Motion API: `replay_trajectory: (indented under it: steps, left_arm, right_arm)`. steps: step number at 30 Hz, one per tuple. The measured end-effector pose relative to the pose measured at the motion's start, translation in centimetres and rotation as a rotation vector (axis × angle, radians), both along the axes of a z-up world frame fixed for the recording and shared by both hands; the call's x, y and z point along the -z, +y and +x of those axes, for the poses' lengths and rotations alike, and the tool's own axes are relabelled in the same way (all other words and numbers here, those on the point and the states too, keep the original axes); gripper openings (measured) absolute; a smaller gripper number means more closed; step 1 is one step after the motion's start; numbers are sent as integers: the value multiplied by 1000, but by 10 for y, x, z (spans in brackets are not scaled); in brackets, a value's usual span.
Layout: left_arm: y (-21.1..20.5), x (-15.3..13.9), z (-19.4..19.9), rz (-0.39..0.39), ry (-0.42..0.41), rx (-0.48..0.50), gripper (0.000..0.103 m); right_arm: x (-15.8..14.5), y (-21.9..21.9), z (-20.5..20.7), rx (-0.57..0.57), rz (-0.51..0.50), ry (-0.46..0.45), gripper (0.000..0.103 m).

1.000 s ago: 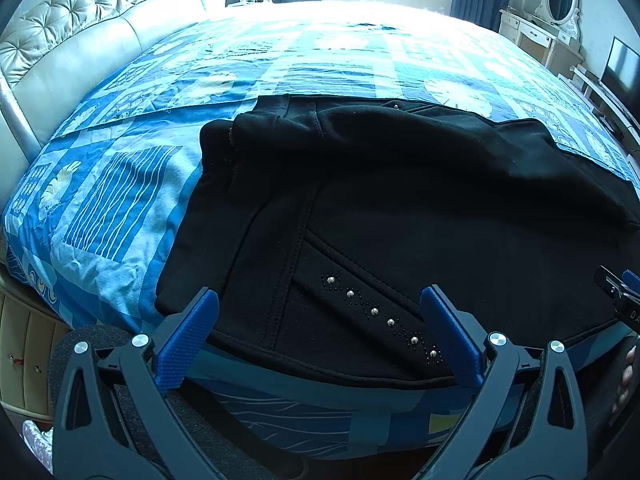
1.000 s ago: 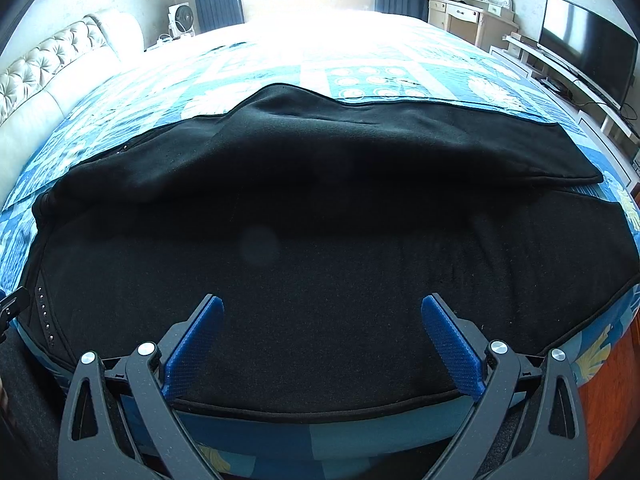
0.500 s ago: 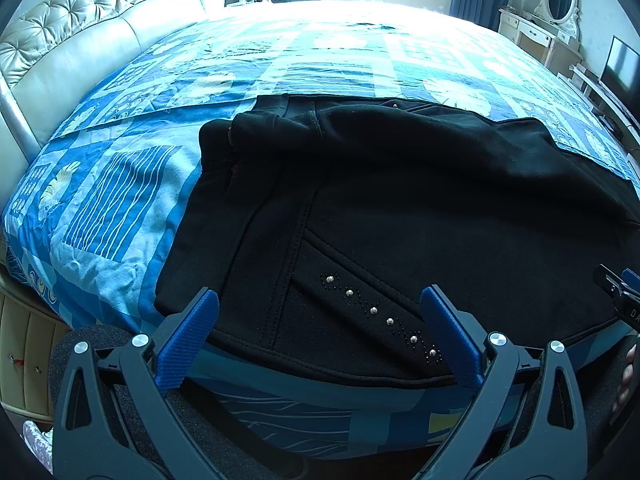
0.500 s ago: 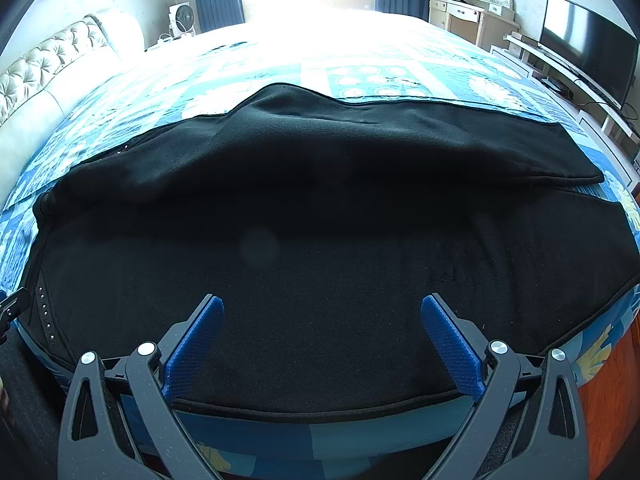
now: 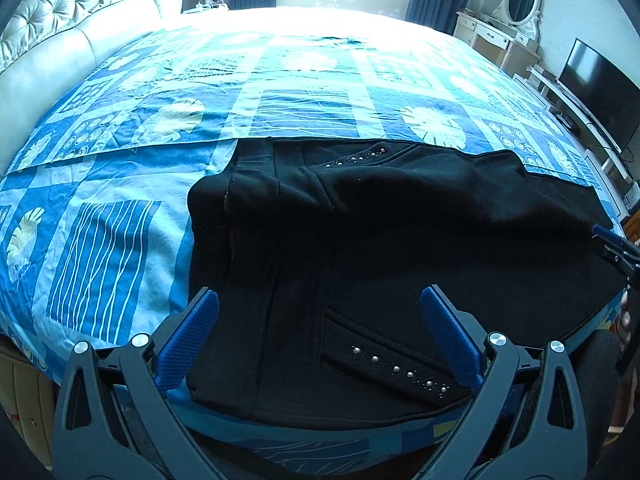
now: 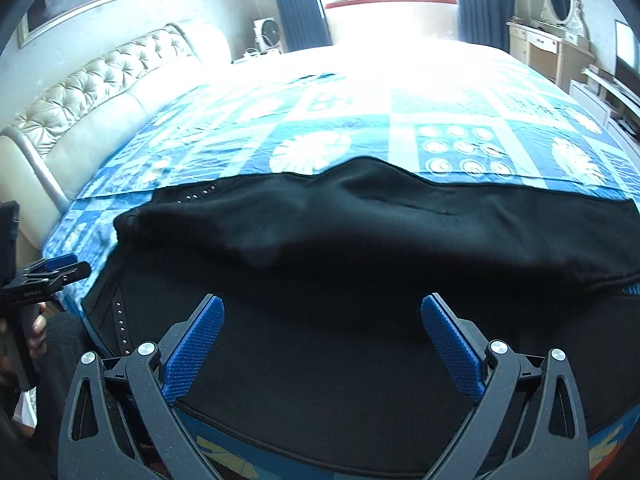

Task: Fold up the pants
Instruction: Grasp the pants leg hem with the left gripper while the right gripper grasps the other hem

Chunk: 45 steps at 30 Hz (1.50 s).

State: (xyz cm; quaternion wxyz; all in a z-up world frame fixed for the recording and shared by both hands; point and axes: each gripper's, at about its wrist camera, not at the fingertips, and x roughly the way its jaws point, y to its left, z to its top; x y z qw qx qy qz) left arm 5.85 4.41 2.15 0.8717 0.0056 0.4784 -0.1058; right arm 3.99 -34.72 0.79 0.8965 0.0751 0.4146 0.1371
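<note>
Black pants [image 5: 400, 248] spread flat on blue patterned bed cover [image 5: 280, 92] near its front edge, left tool [image 5: 319, 312] and right tool [image 6: 322, 320] hovering over them, fingers spread wide, gripping nothing

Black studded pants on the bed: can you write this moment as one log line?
black studded fabric pants: flat on blue patterned bedspread | left hand-held gripper: open, empty | right hand-held gripper: open, empty

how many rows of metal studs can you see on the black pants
2 on the black pants: one stud row near the front edge between the left tongs, another stud row at the far edge. More may be hidden in folds.
</note>
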Motion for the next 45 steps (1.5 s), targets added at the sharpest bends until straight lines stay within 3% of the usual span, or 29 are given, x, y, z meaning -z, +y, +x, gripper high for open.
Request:
replay_trajectory:
  steps: [3,6,10,12,18,23,25,26,27,28,30,31,35,37,41,45]
  left_arm:
    - [28,6,38,-52,67,47,101]
    - [52,18,85,-100,115,84,101]
    - [69,38,139,-100,123,101,101]
    - [77,53,165,-180,182,121,101]
    - [85,69,206,-298,215,148,101]
    - [69,74,217,-259,230,219,96]
    - [61,72,217,-231,232,243,63]
    - [58,73,217,-210,238,245,53]
    - [56,73,217,-199,247,248,38]
    - [56,73,218,-208,257,262,33]
    - [53,69,217,-192,244,271,31]
    - [51,67,217,-186,235,277,17]
    - [45,39,219,-183,138,261,13]
    - [53,18,219,-255,90,227,13]
    - [62,-22,194,-312,-11,225,13]
    - [63,-38,142,-263,-59,246,13]
  right_arm:
    - [-6,-3,41,-101,11,-1,99]
    - [0,-4,94,-180,18,53,99]
    - [18,2,158,-229,12,129,99]
    - [30,9,182,-256,12,187,99]
    - [47,28,215,-357,-88,279,99]
    - [53,34,221,-425,-100,368,97]
    - [60,44,216,-458,-176,405,81]
    - [65,48,213,-461,-227,426,48]
    - [69,51,210,-460,-269,443,27]
    - [70,53,207,-453,-293,440,20]
    - [64,55,203,-422,-335,411,12]
    - [58,55,203,-405,-349,389,11]
    - [20,49,205,-298,-395,249,9]
    - [0,48,197,-243,-427,151,9]
    - [-31,57,148,-191,-552,-61,9]
    - [-34,71,82,-164,-613,-179,9]
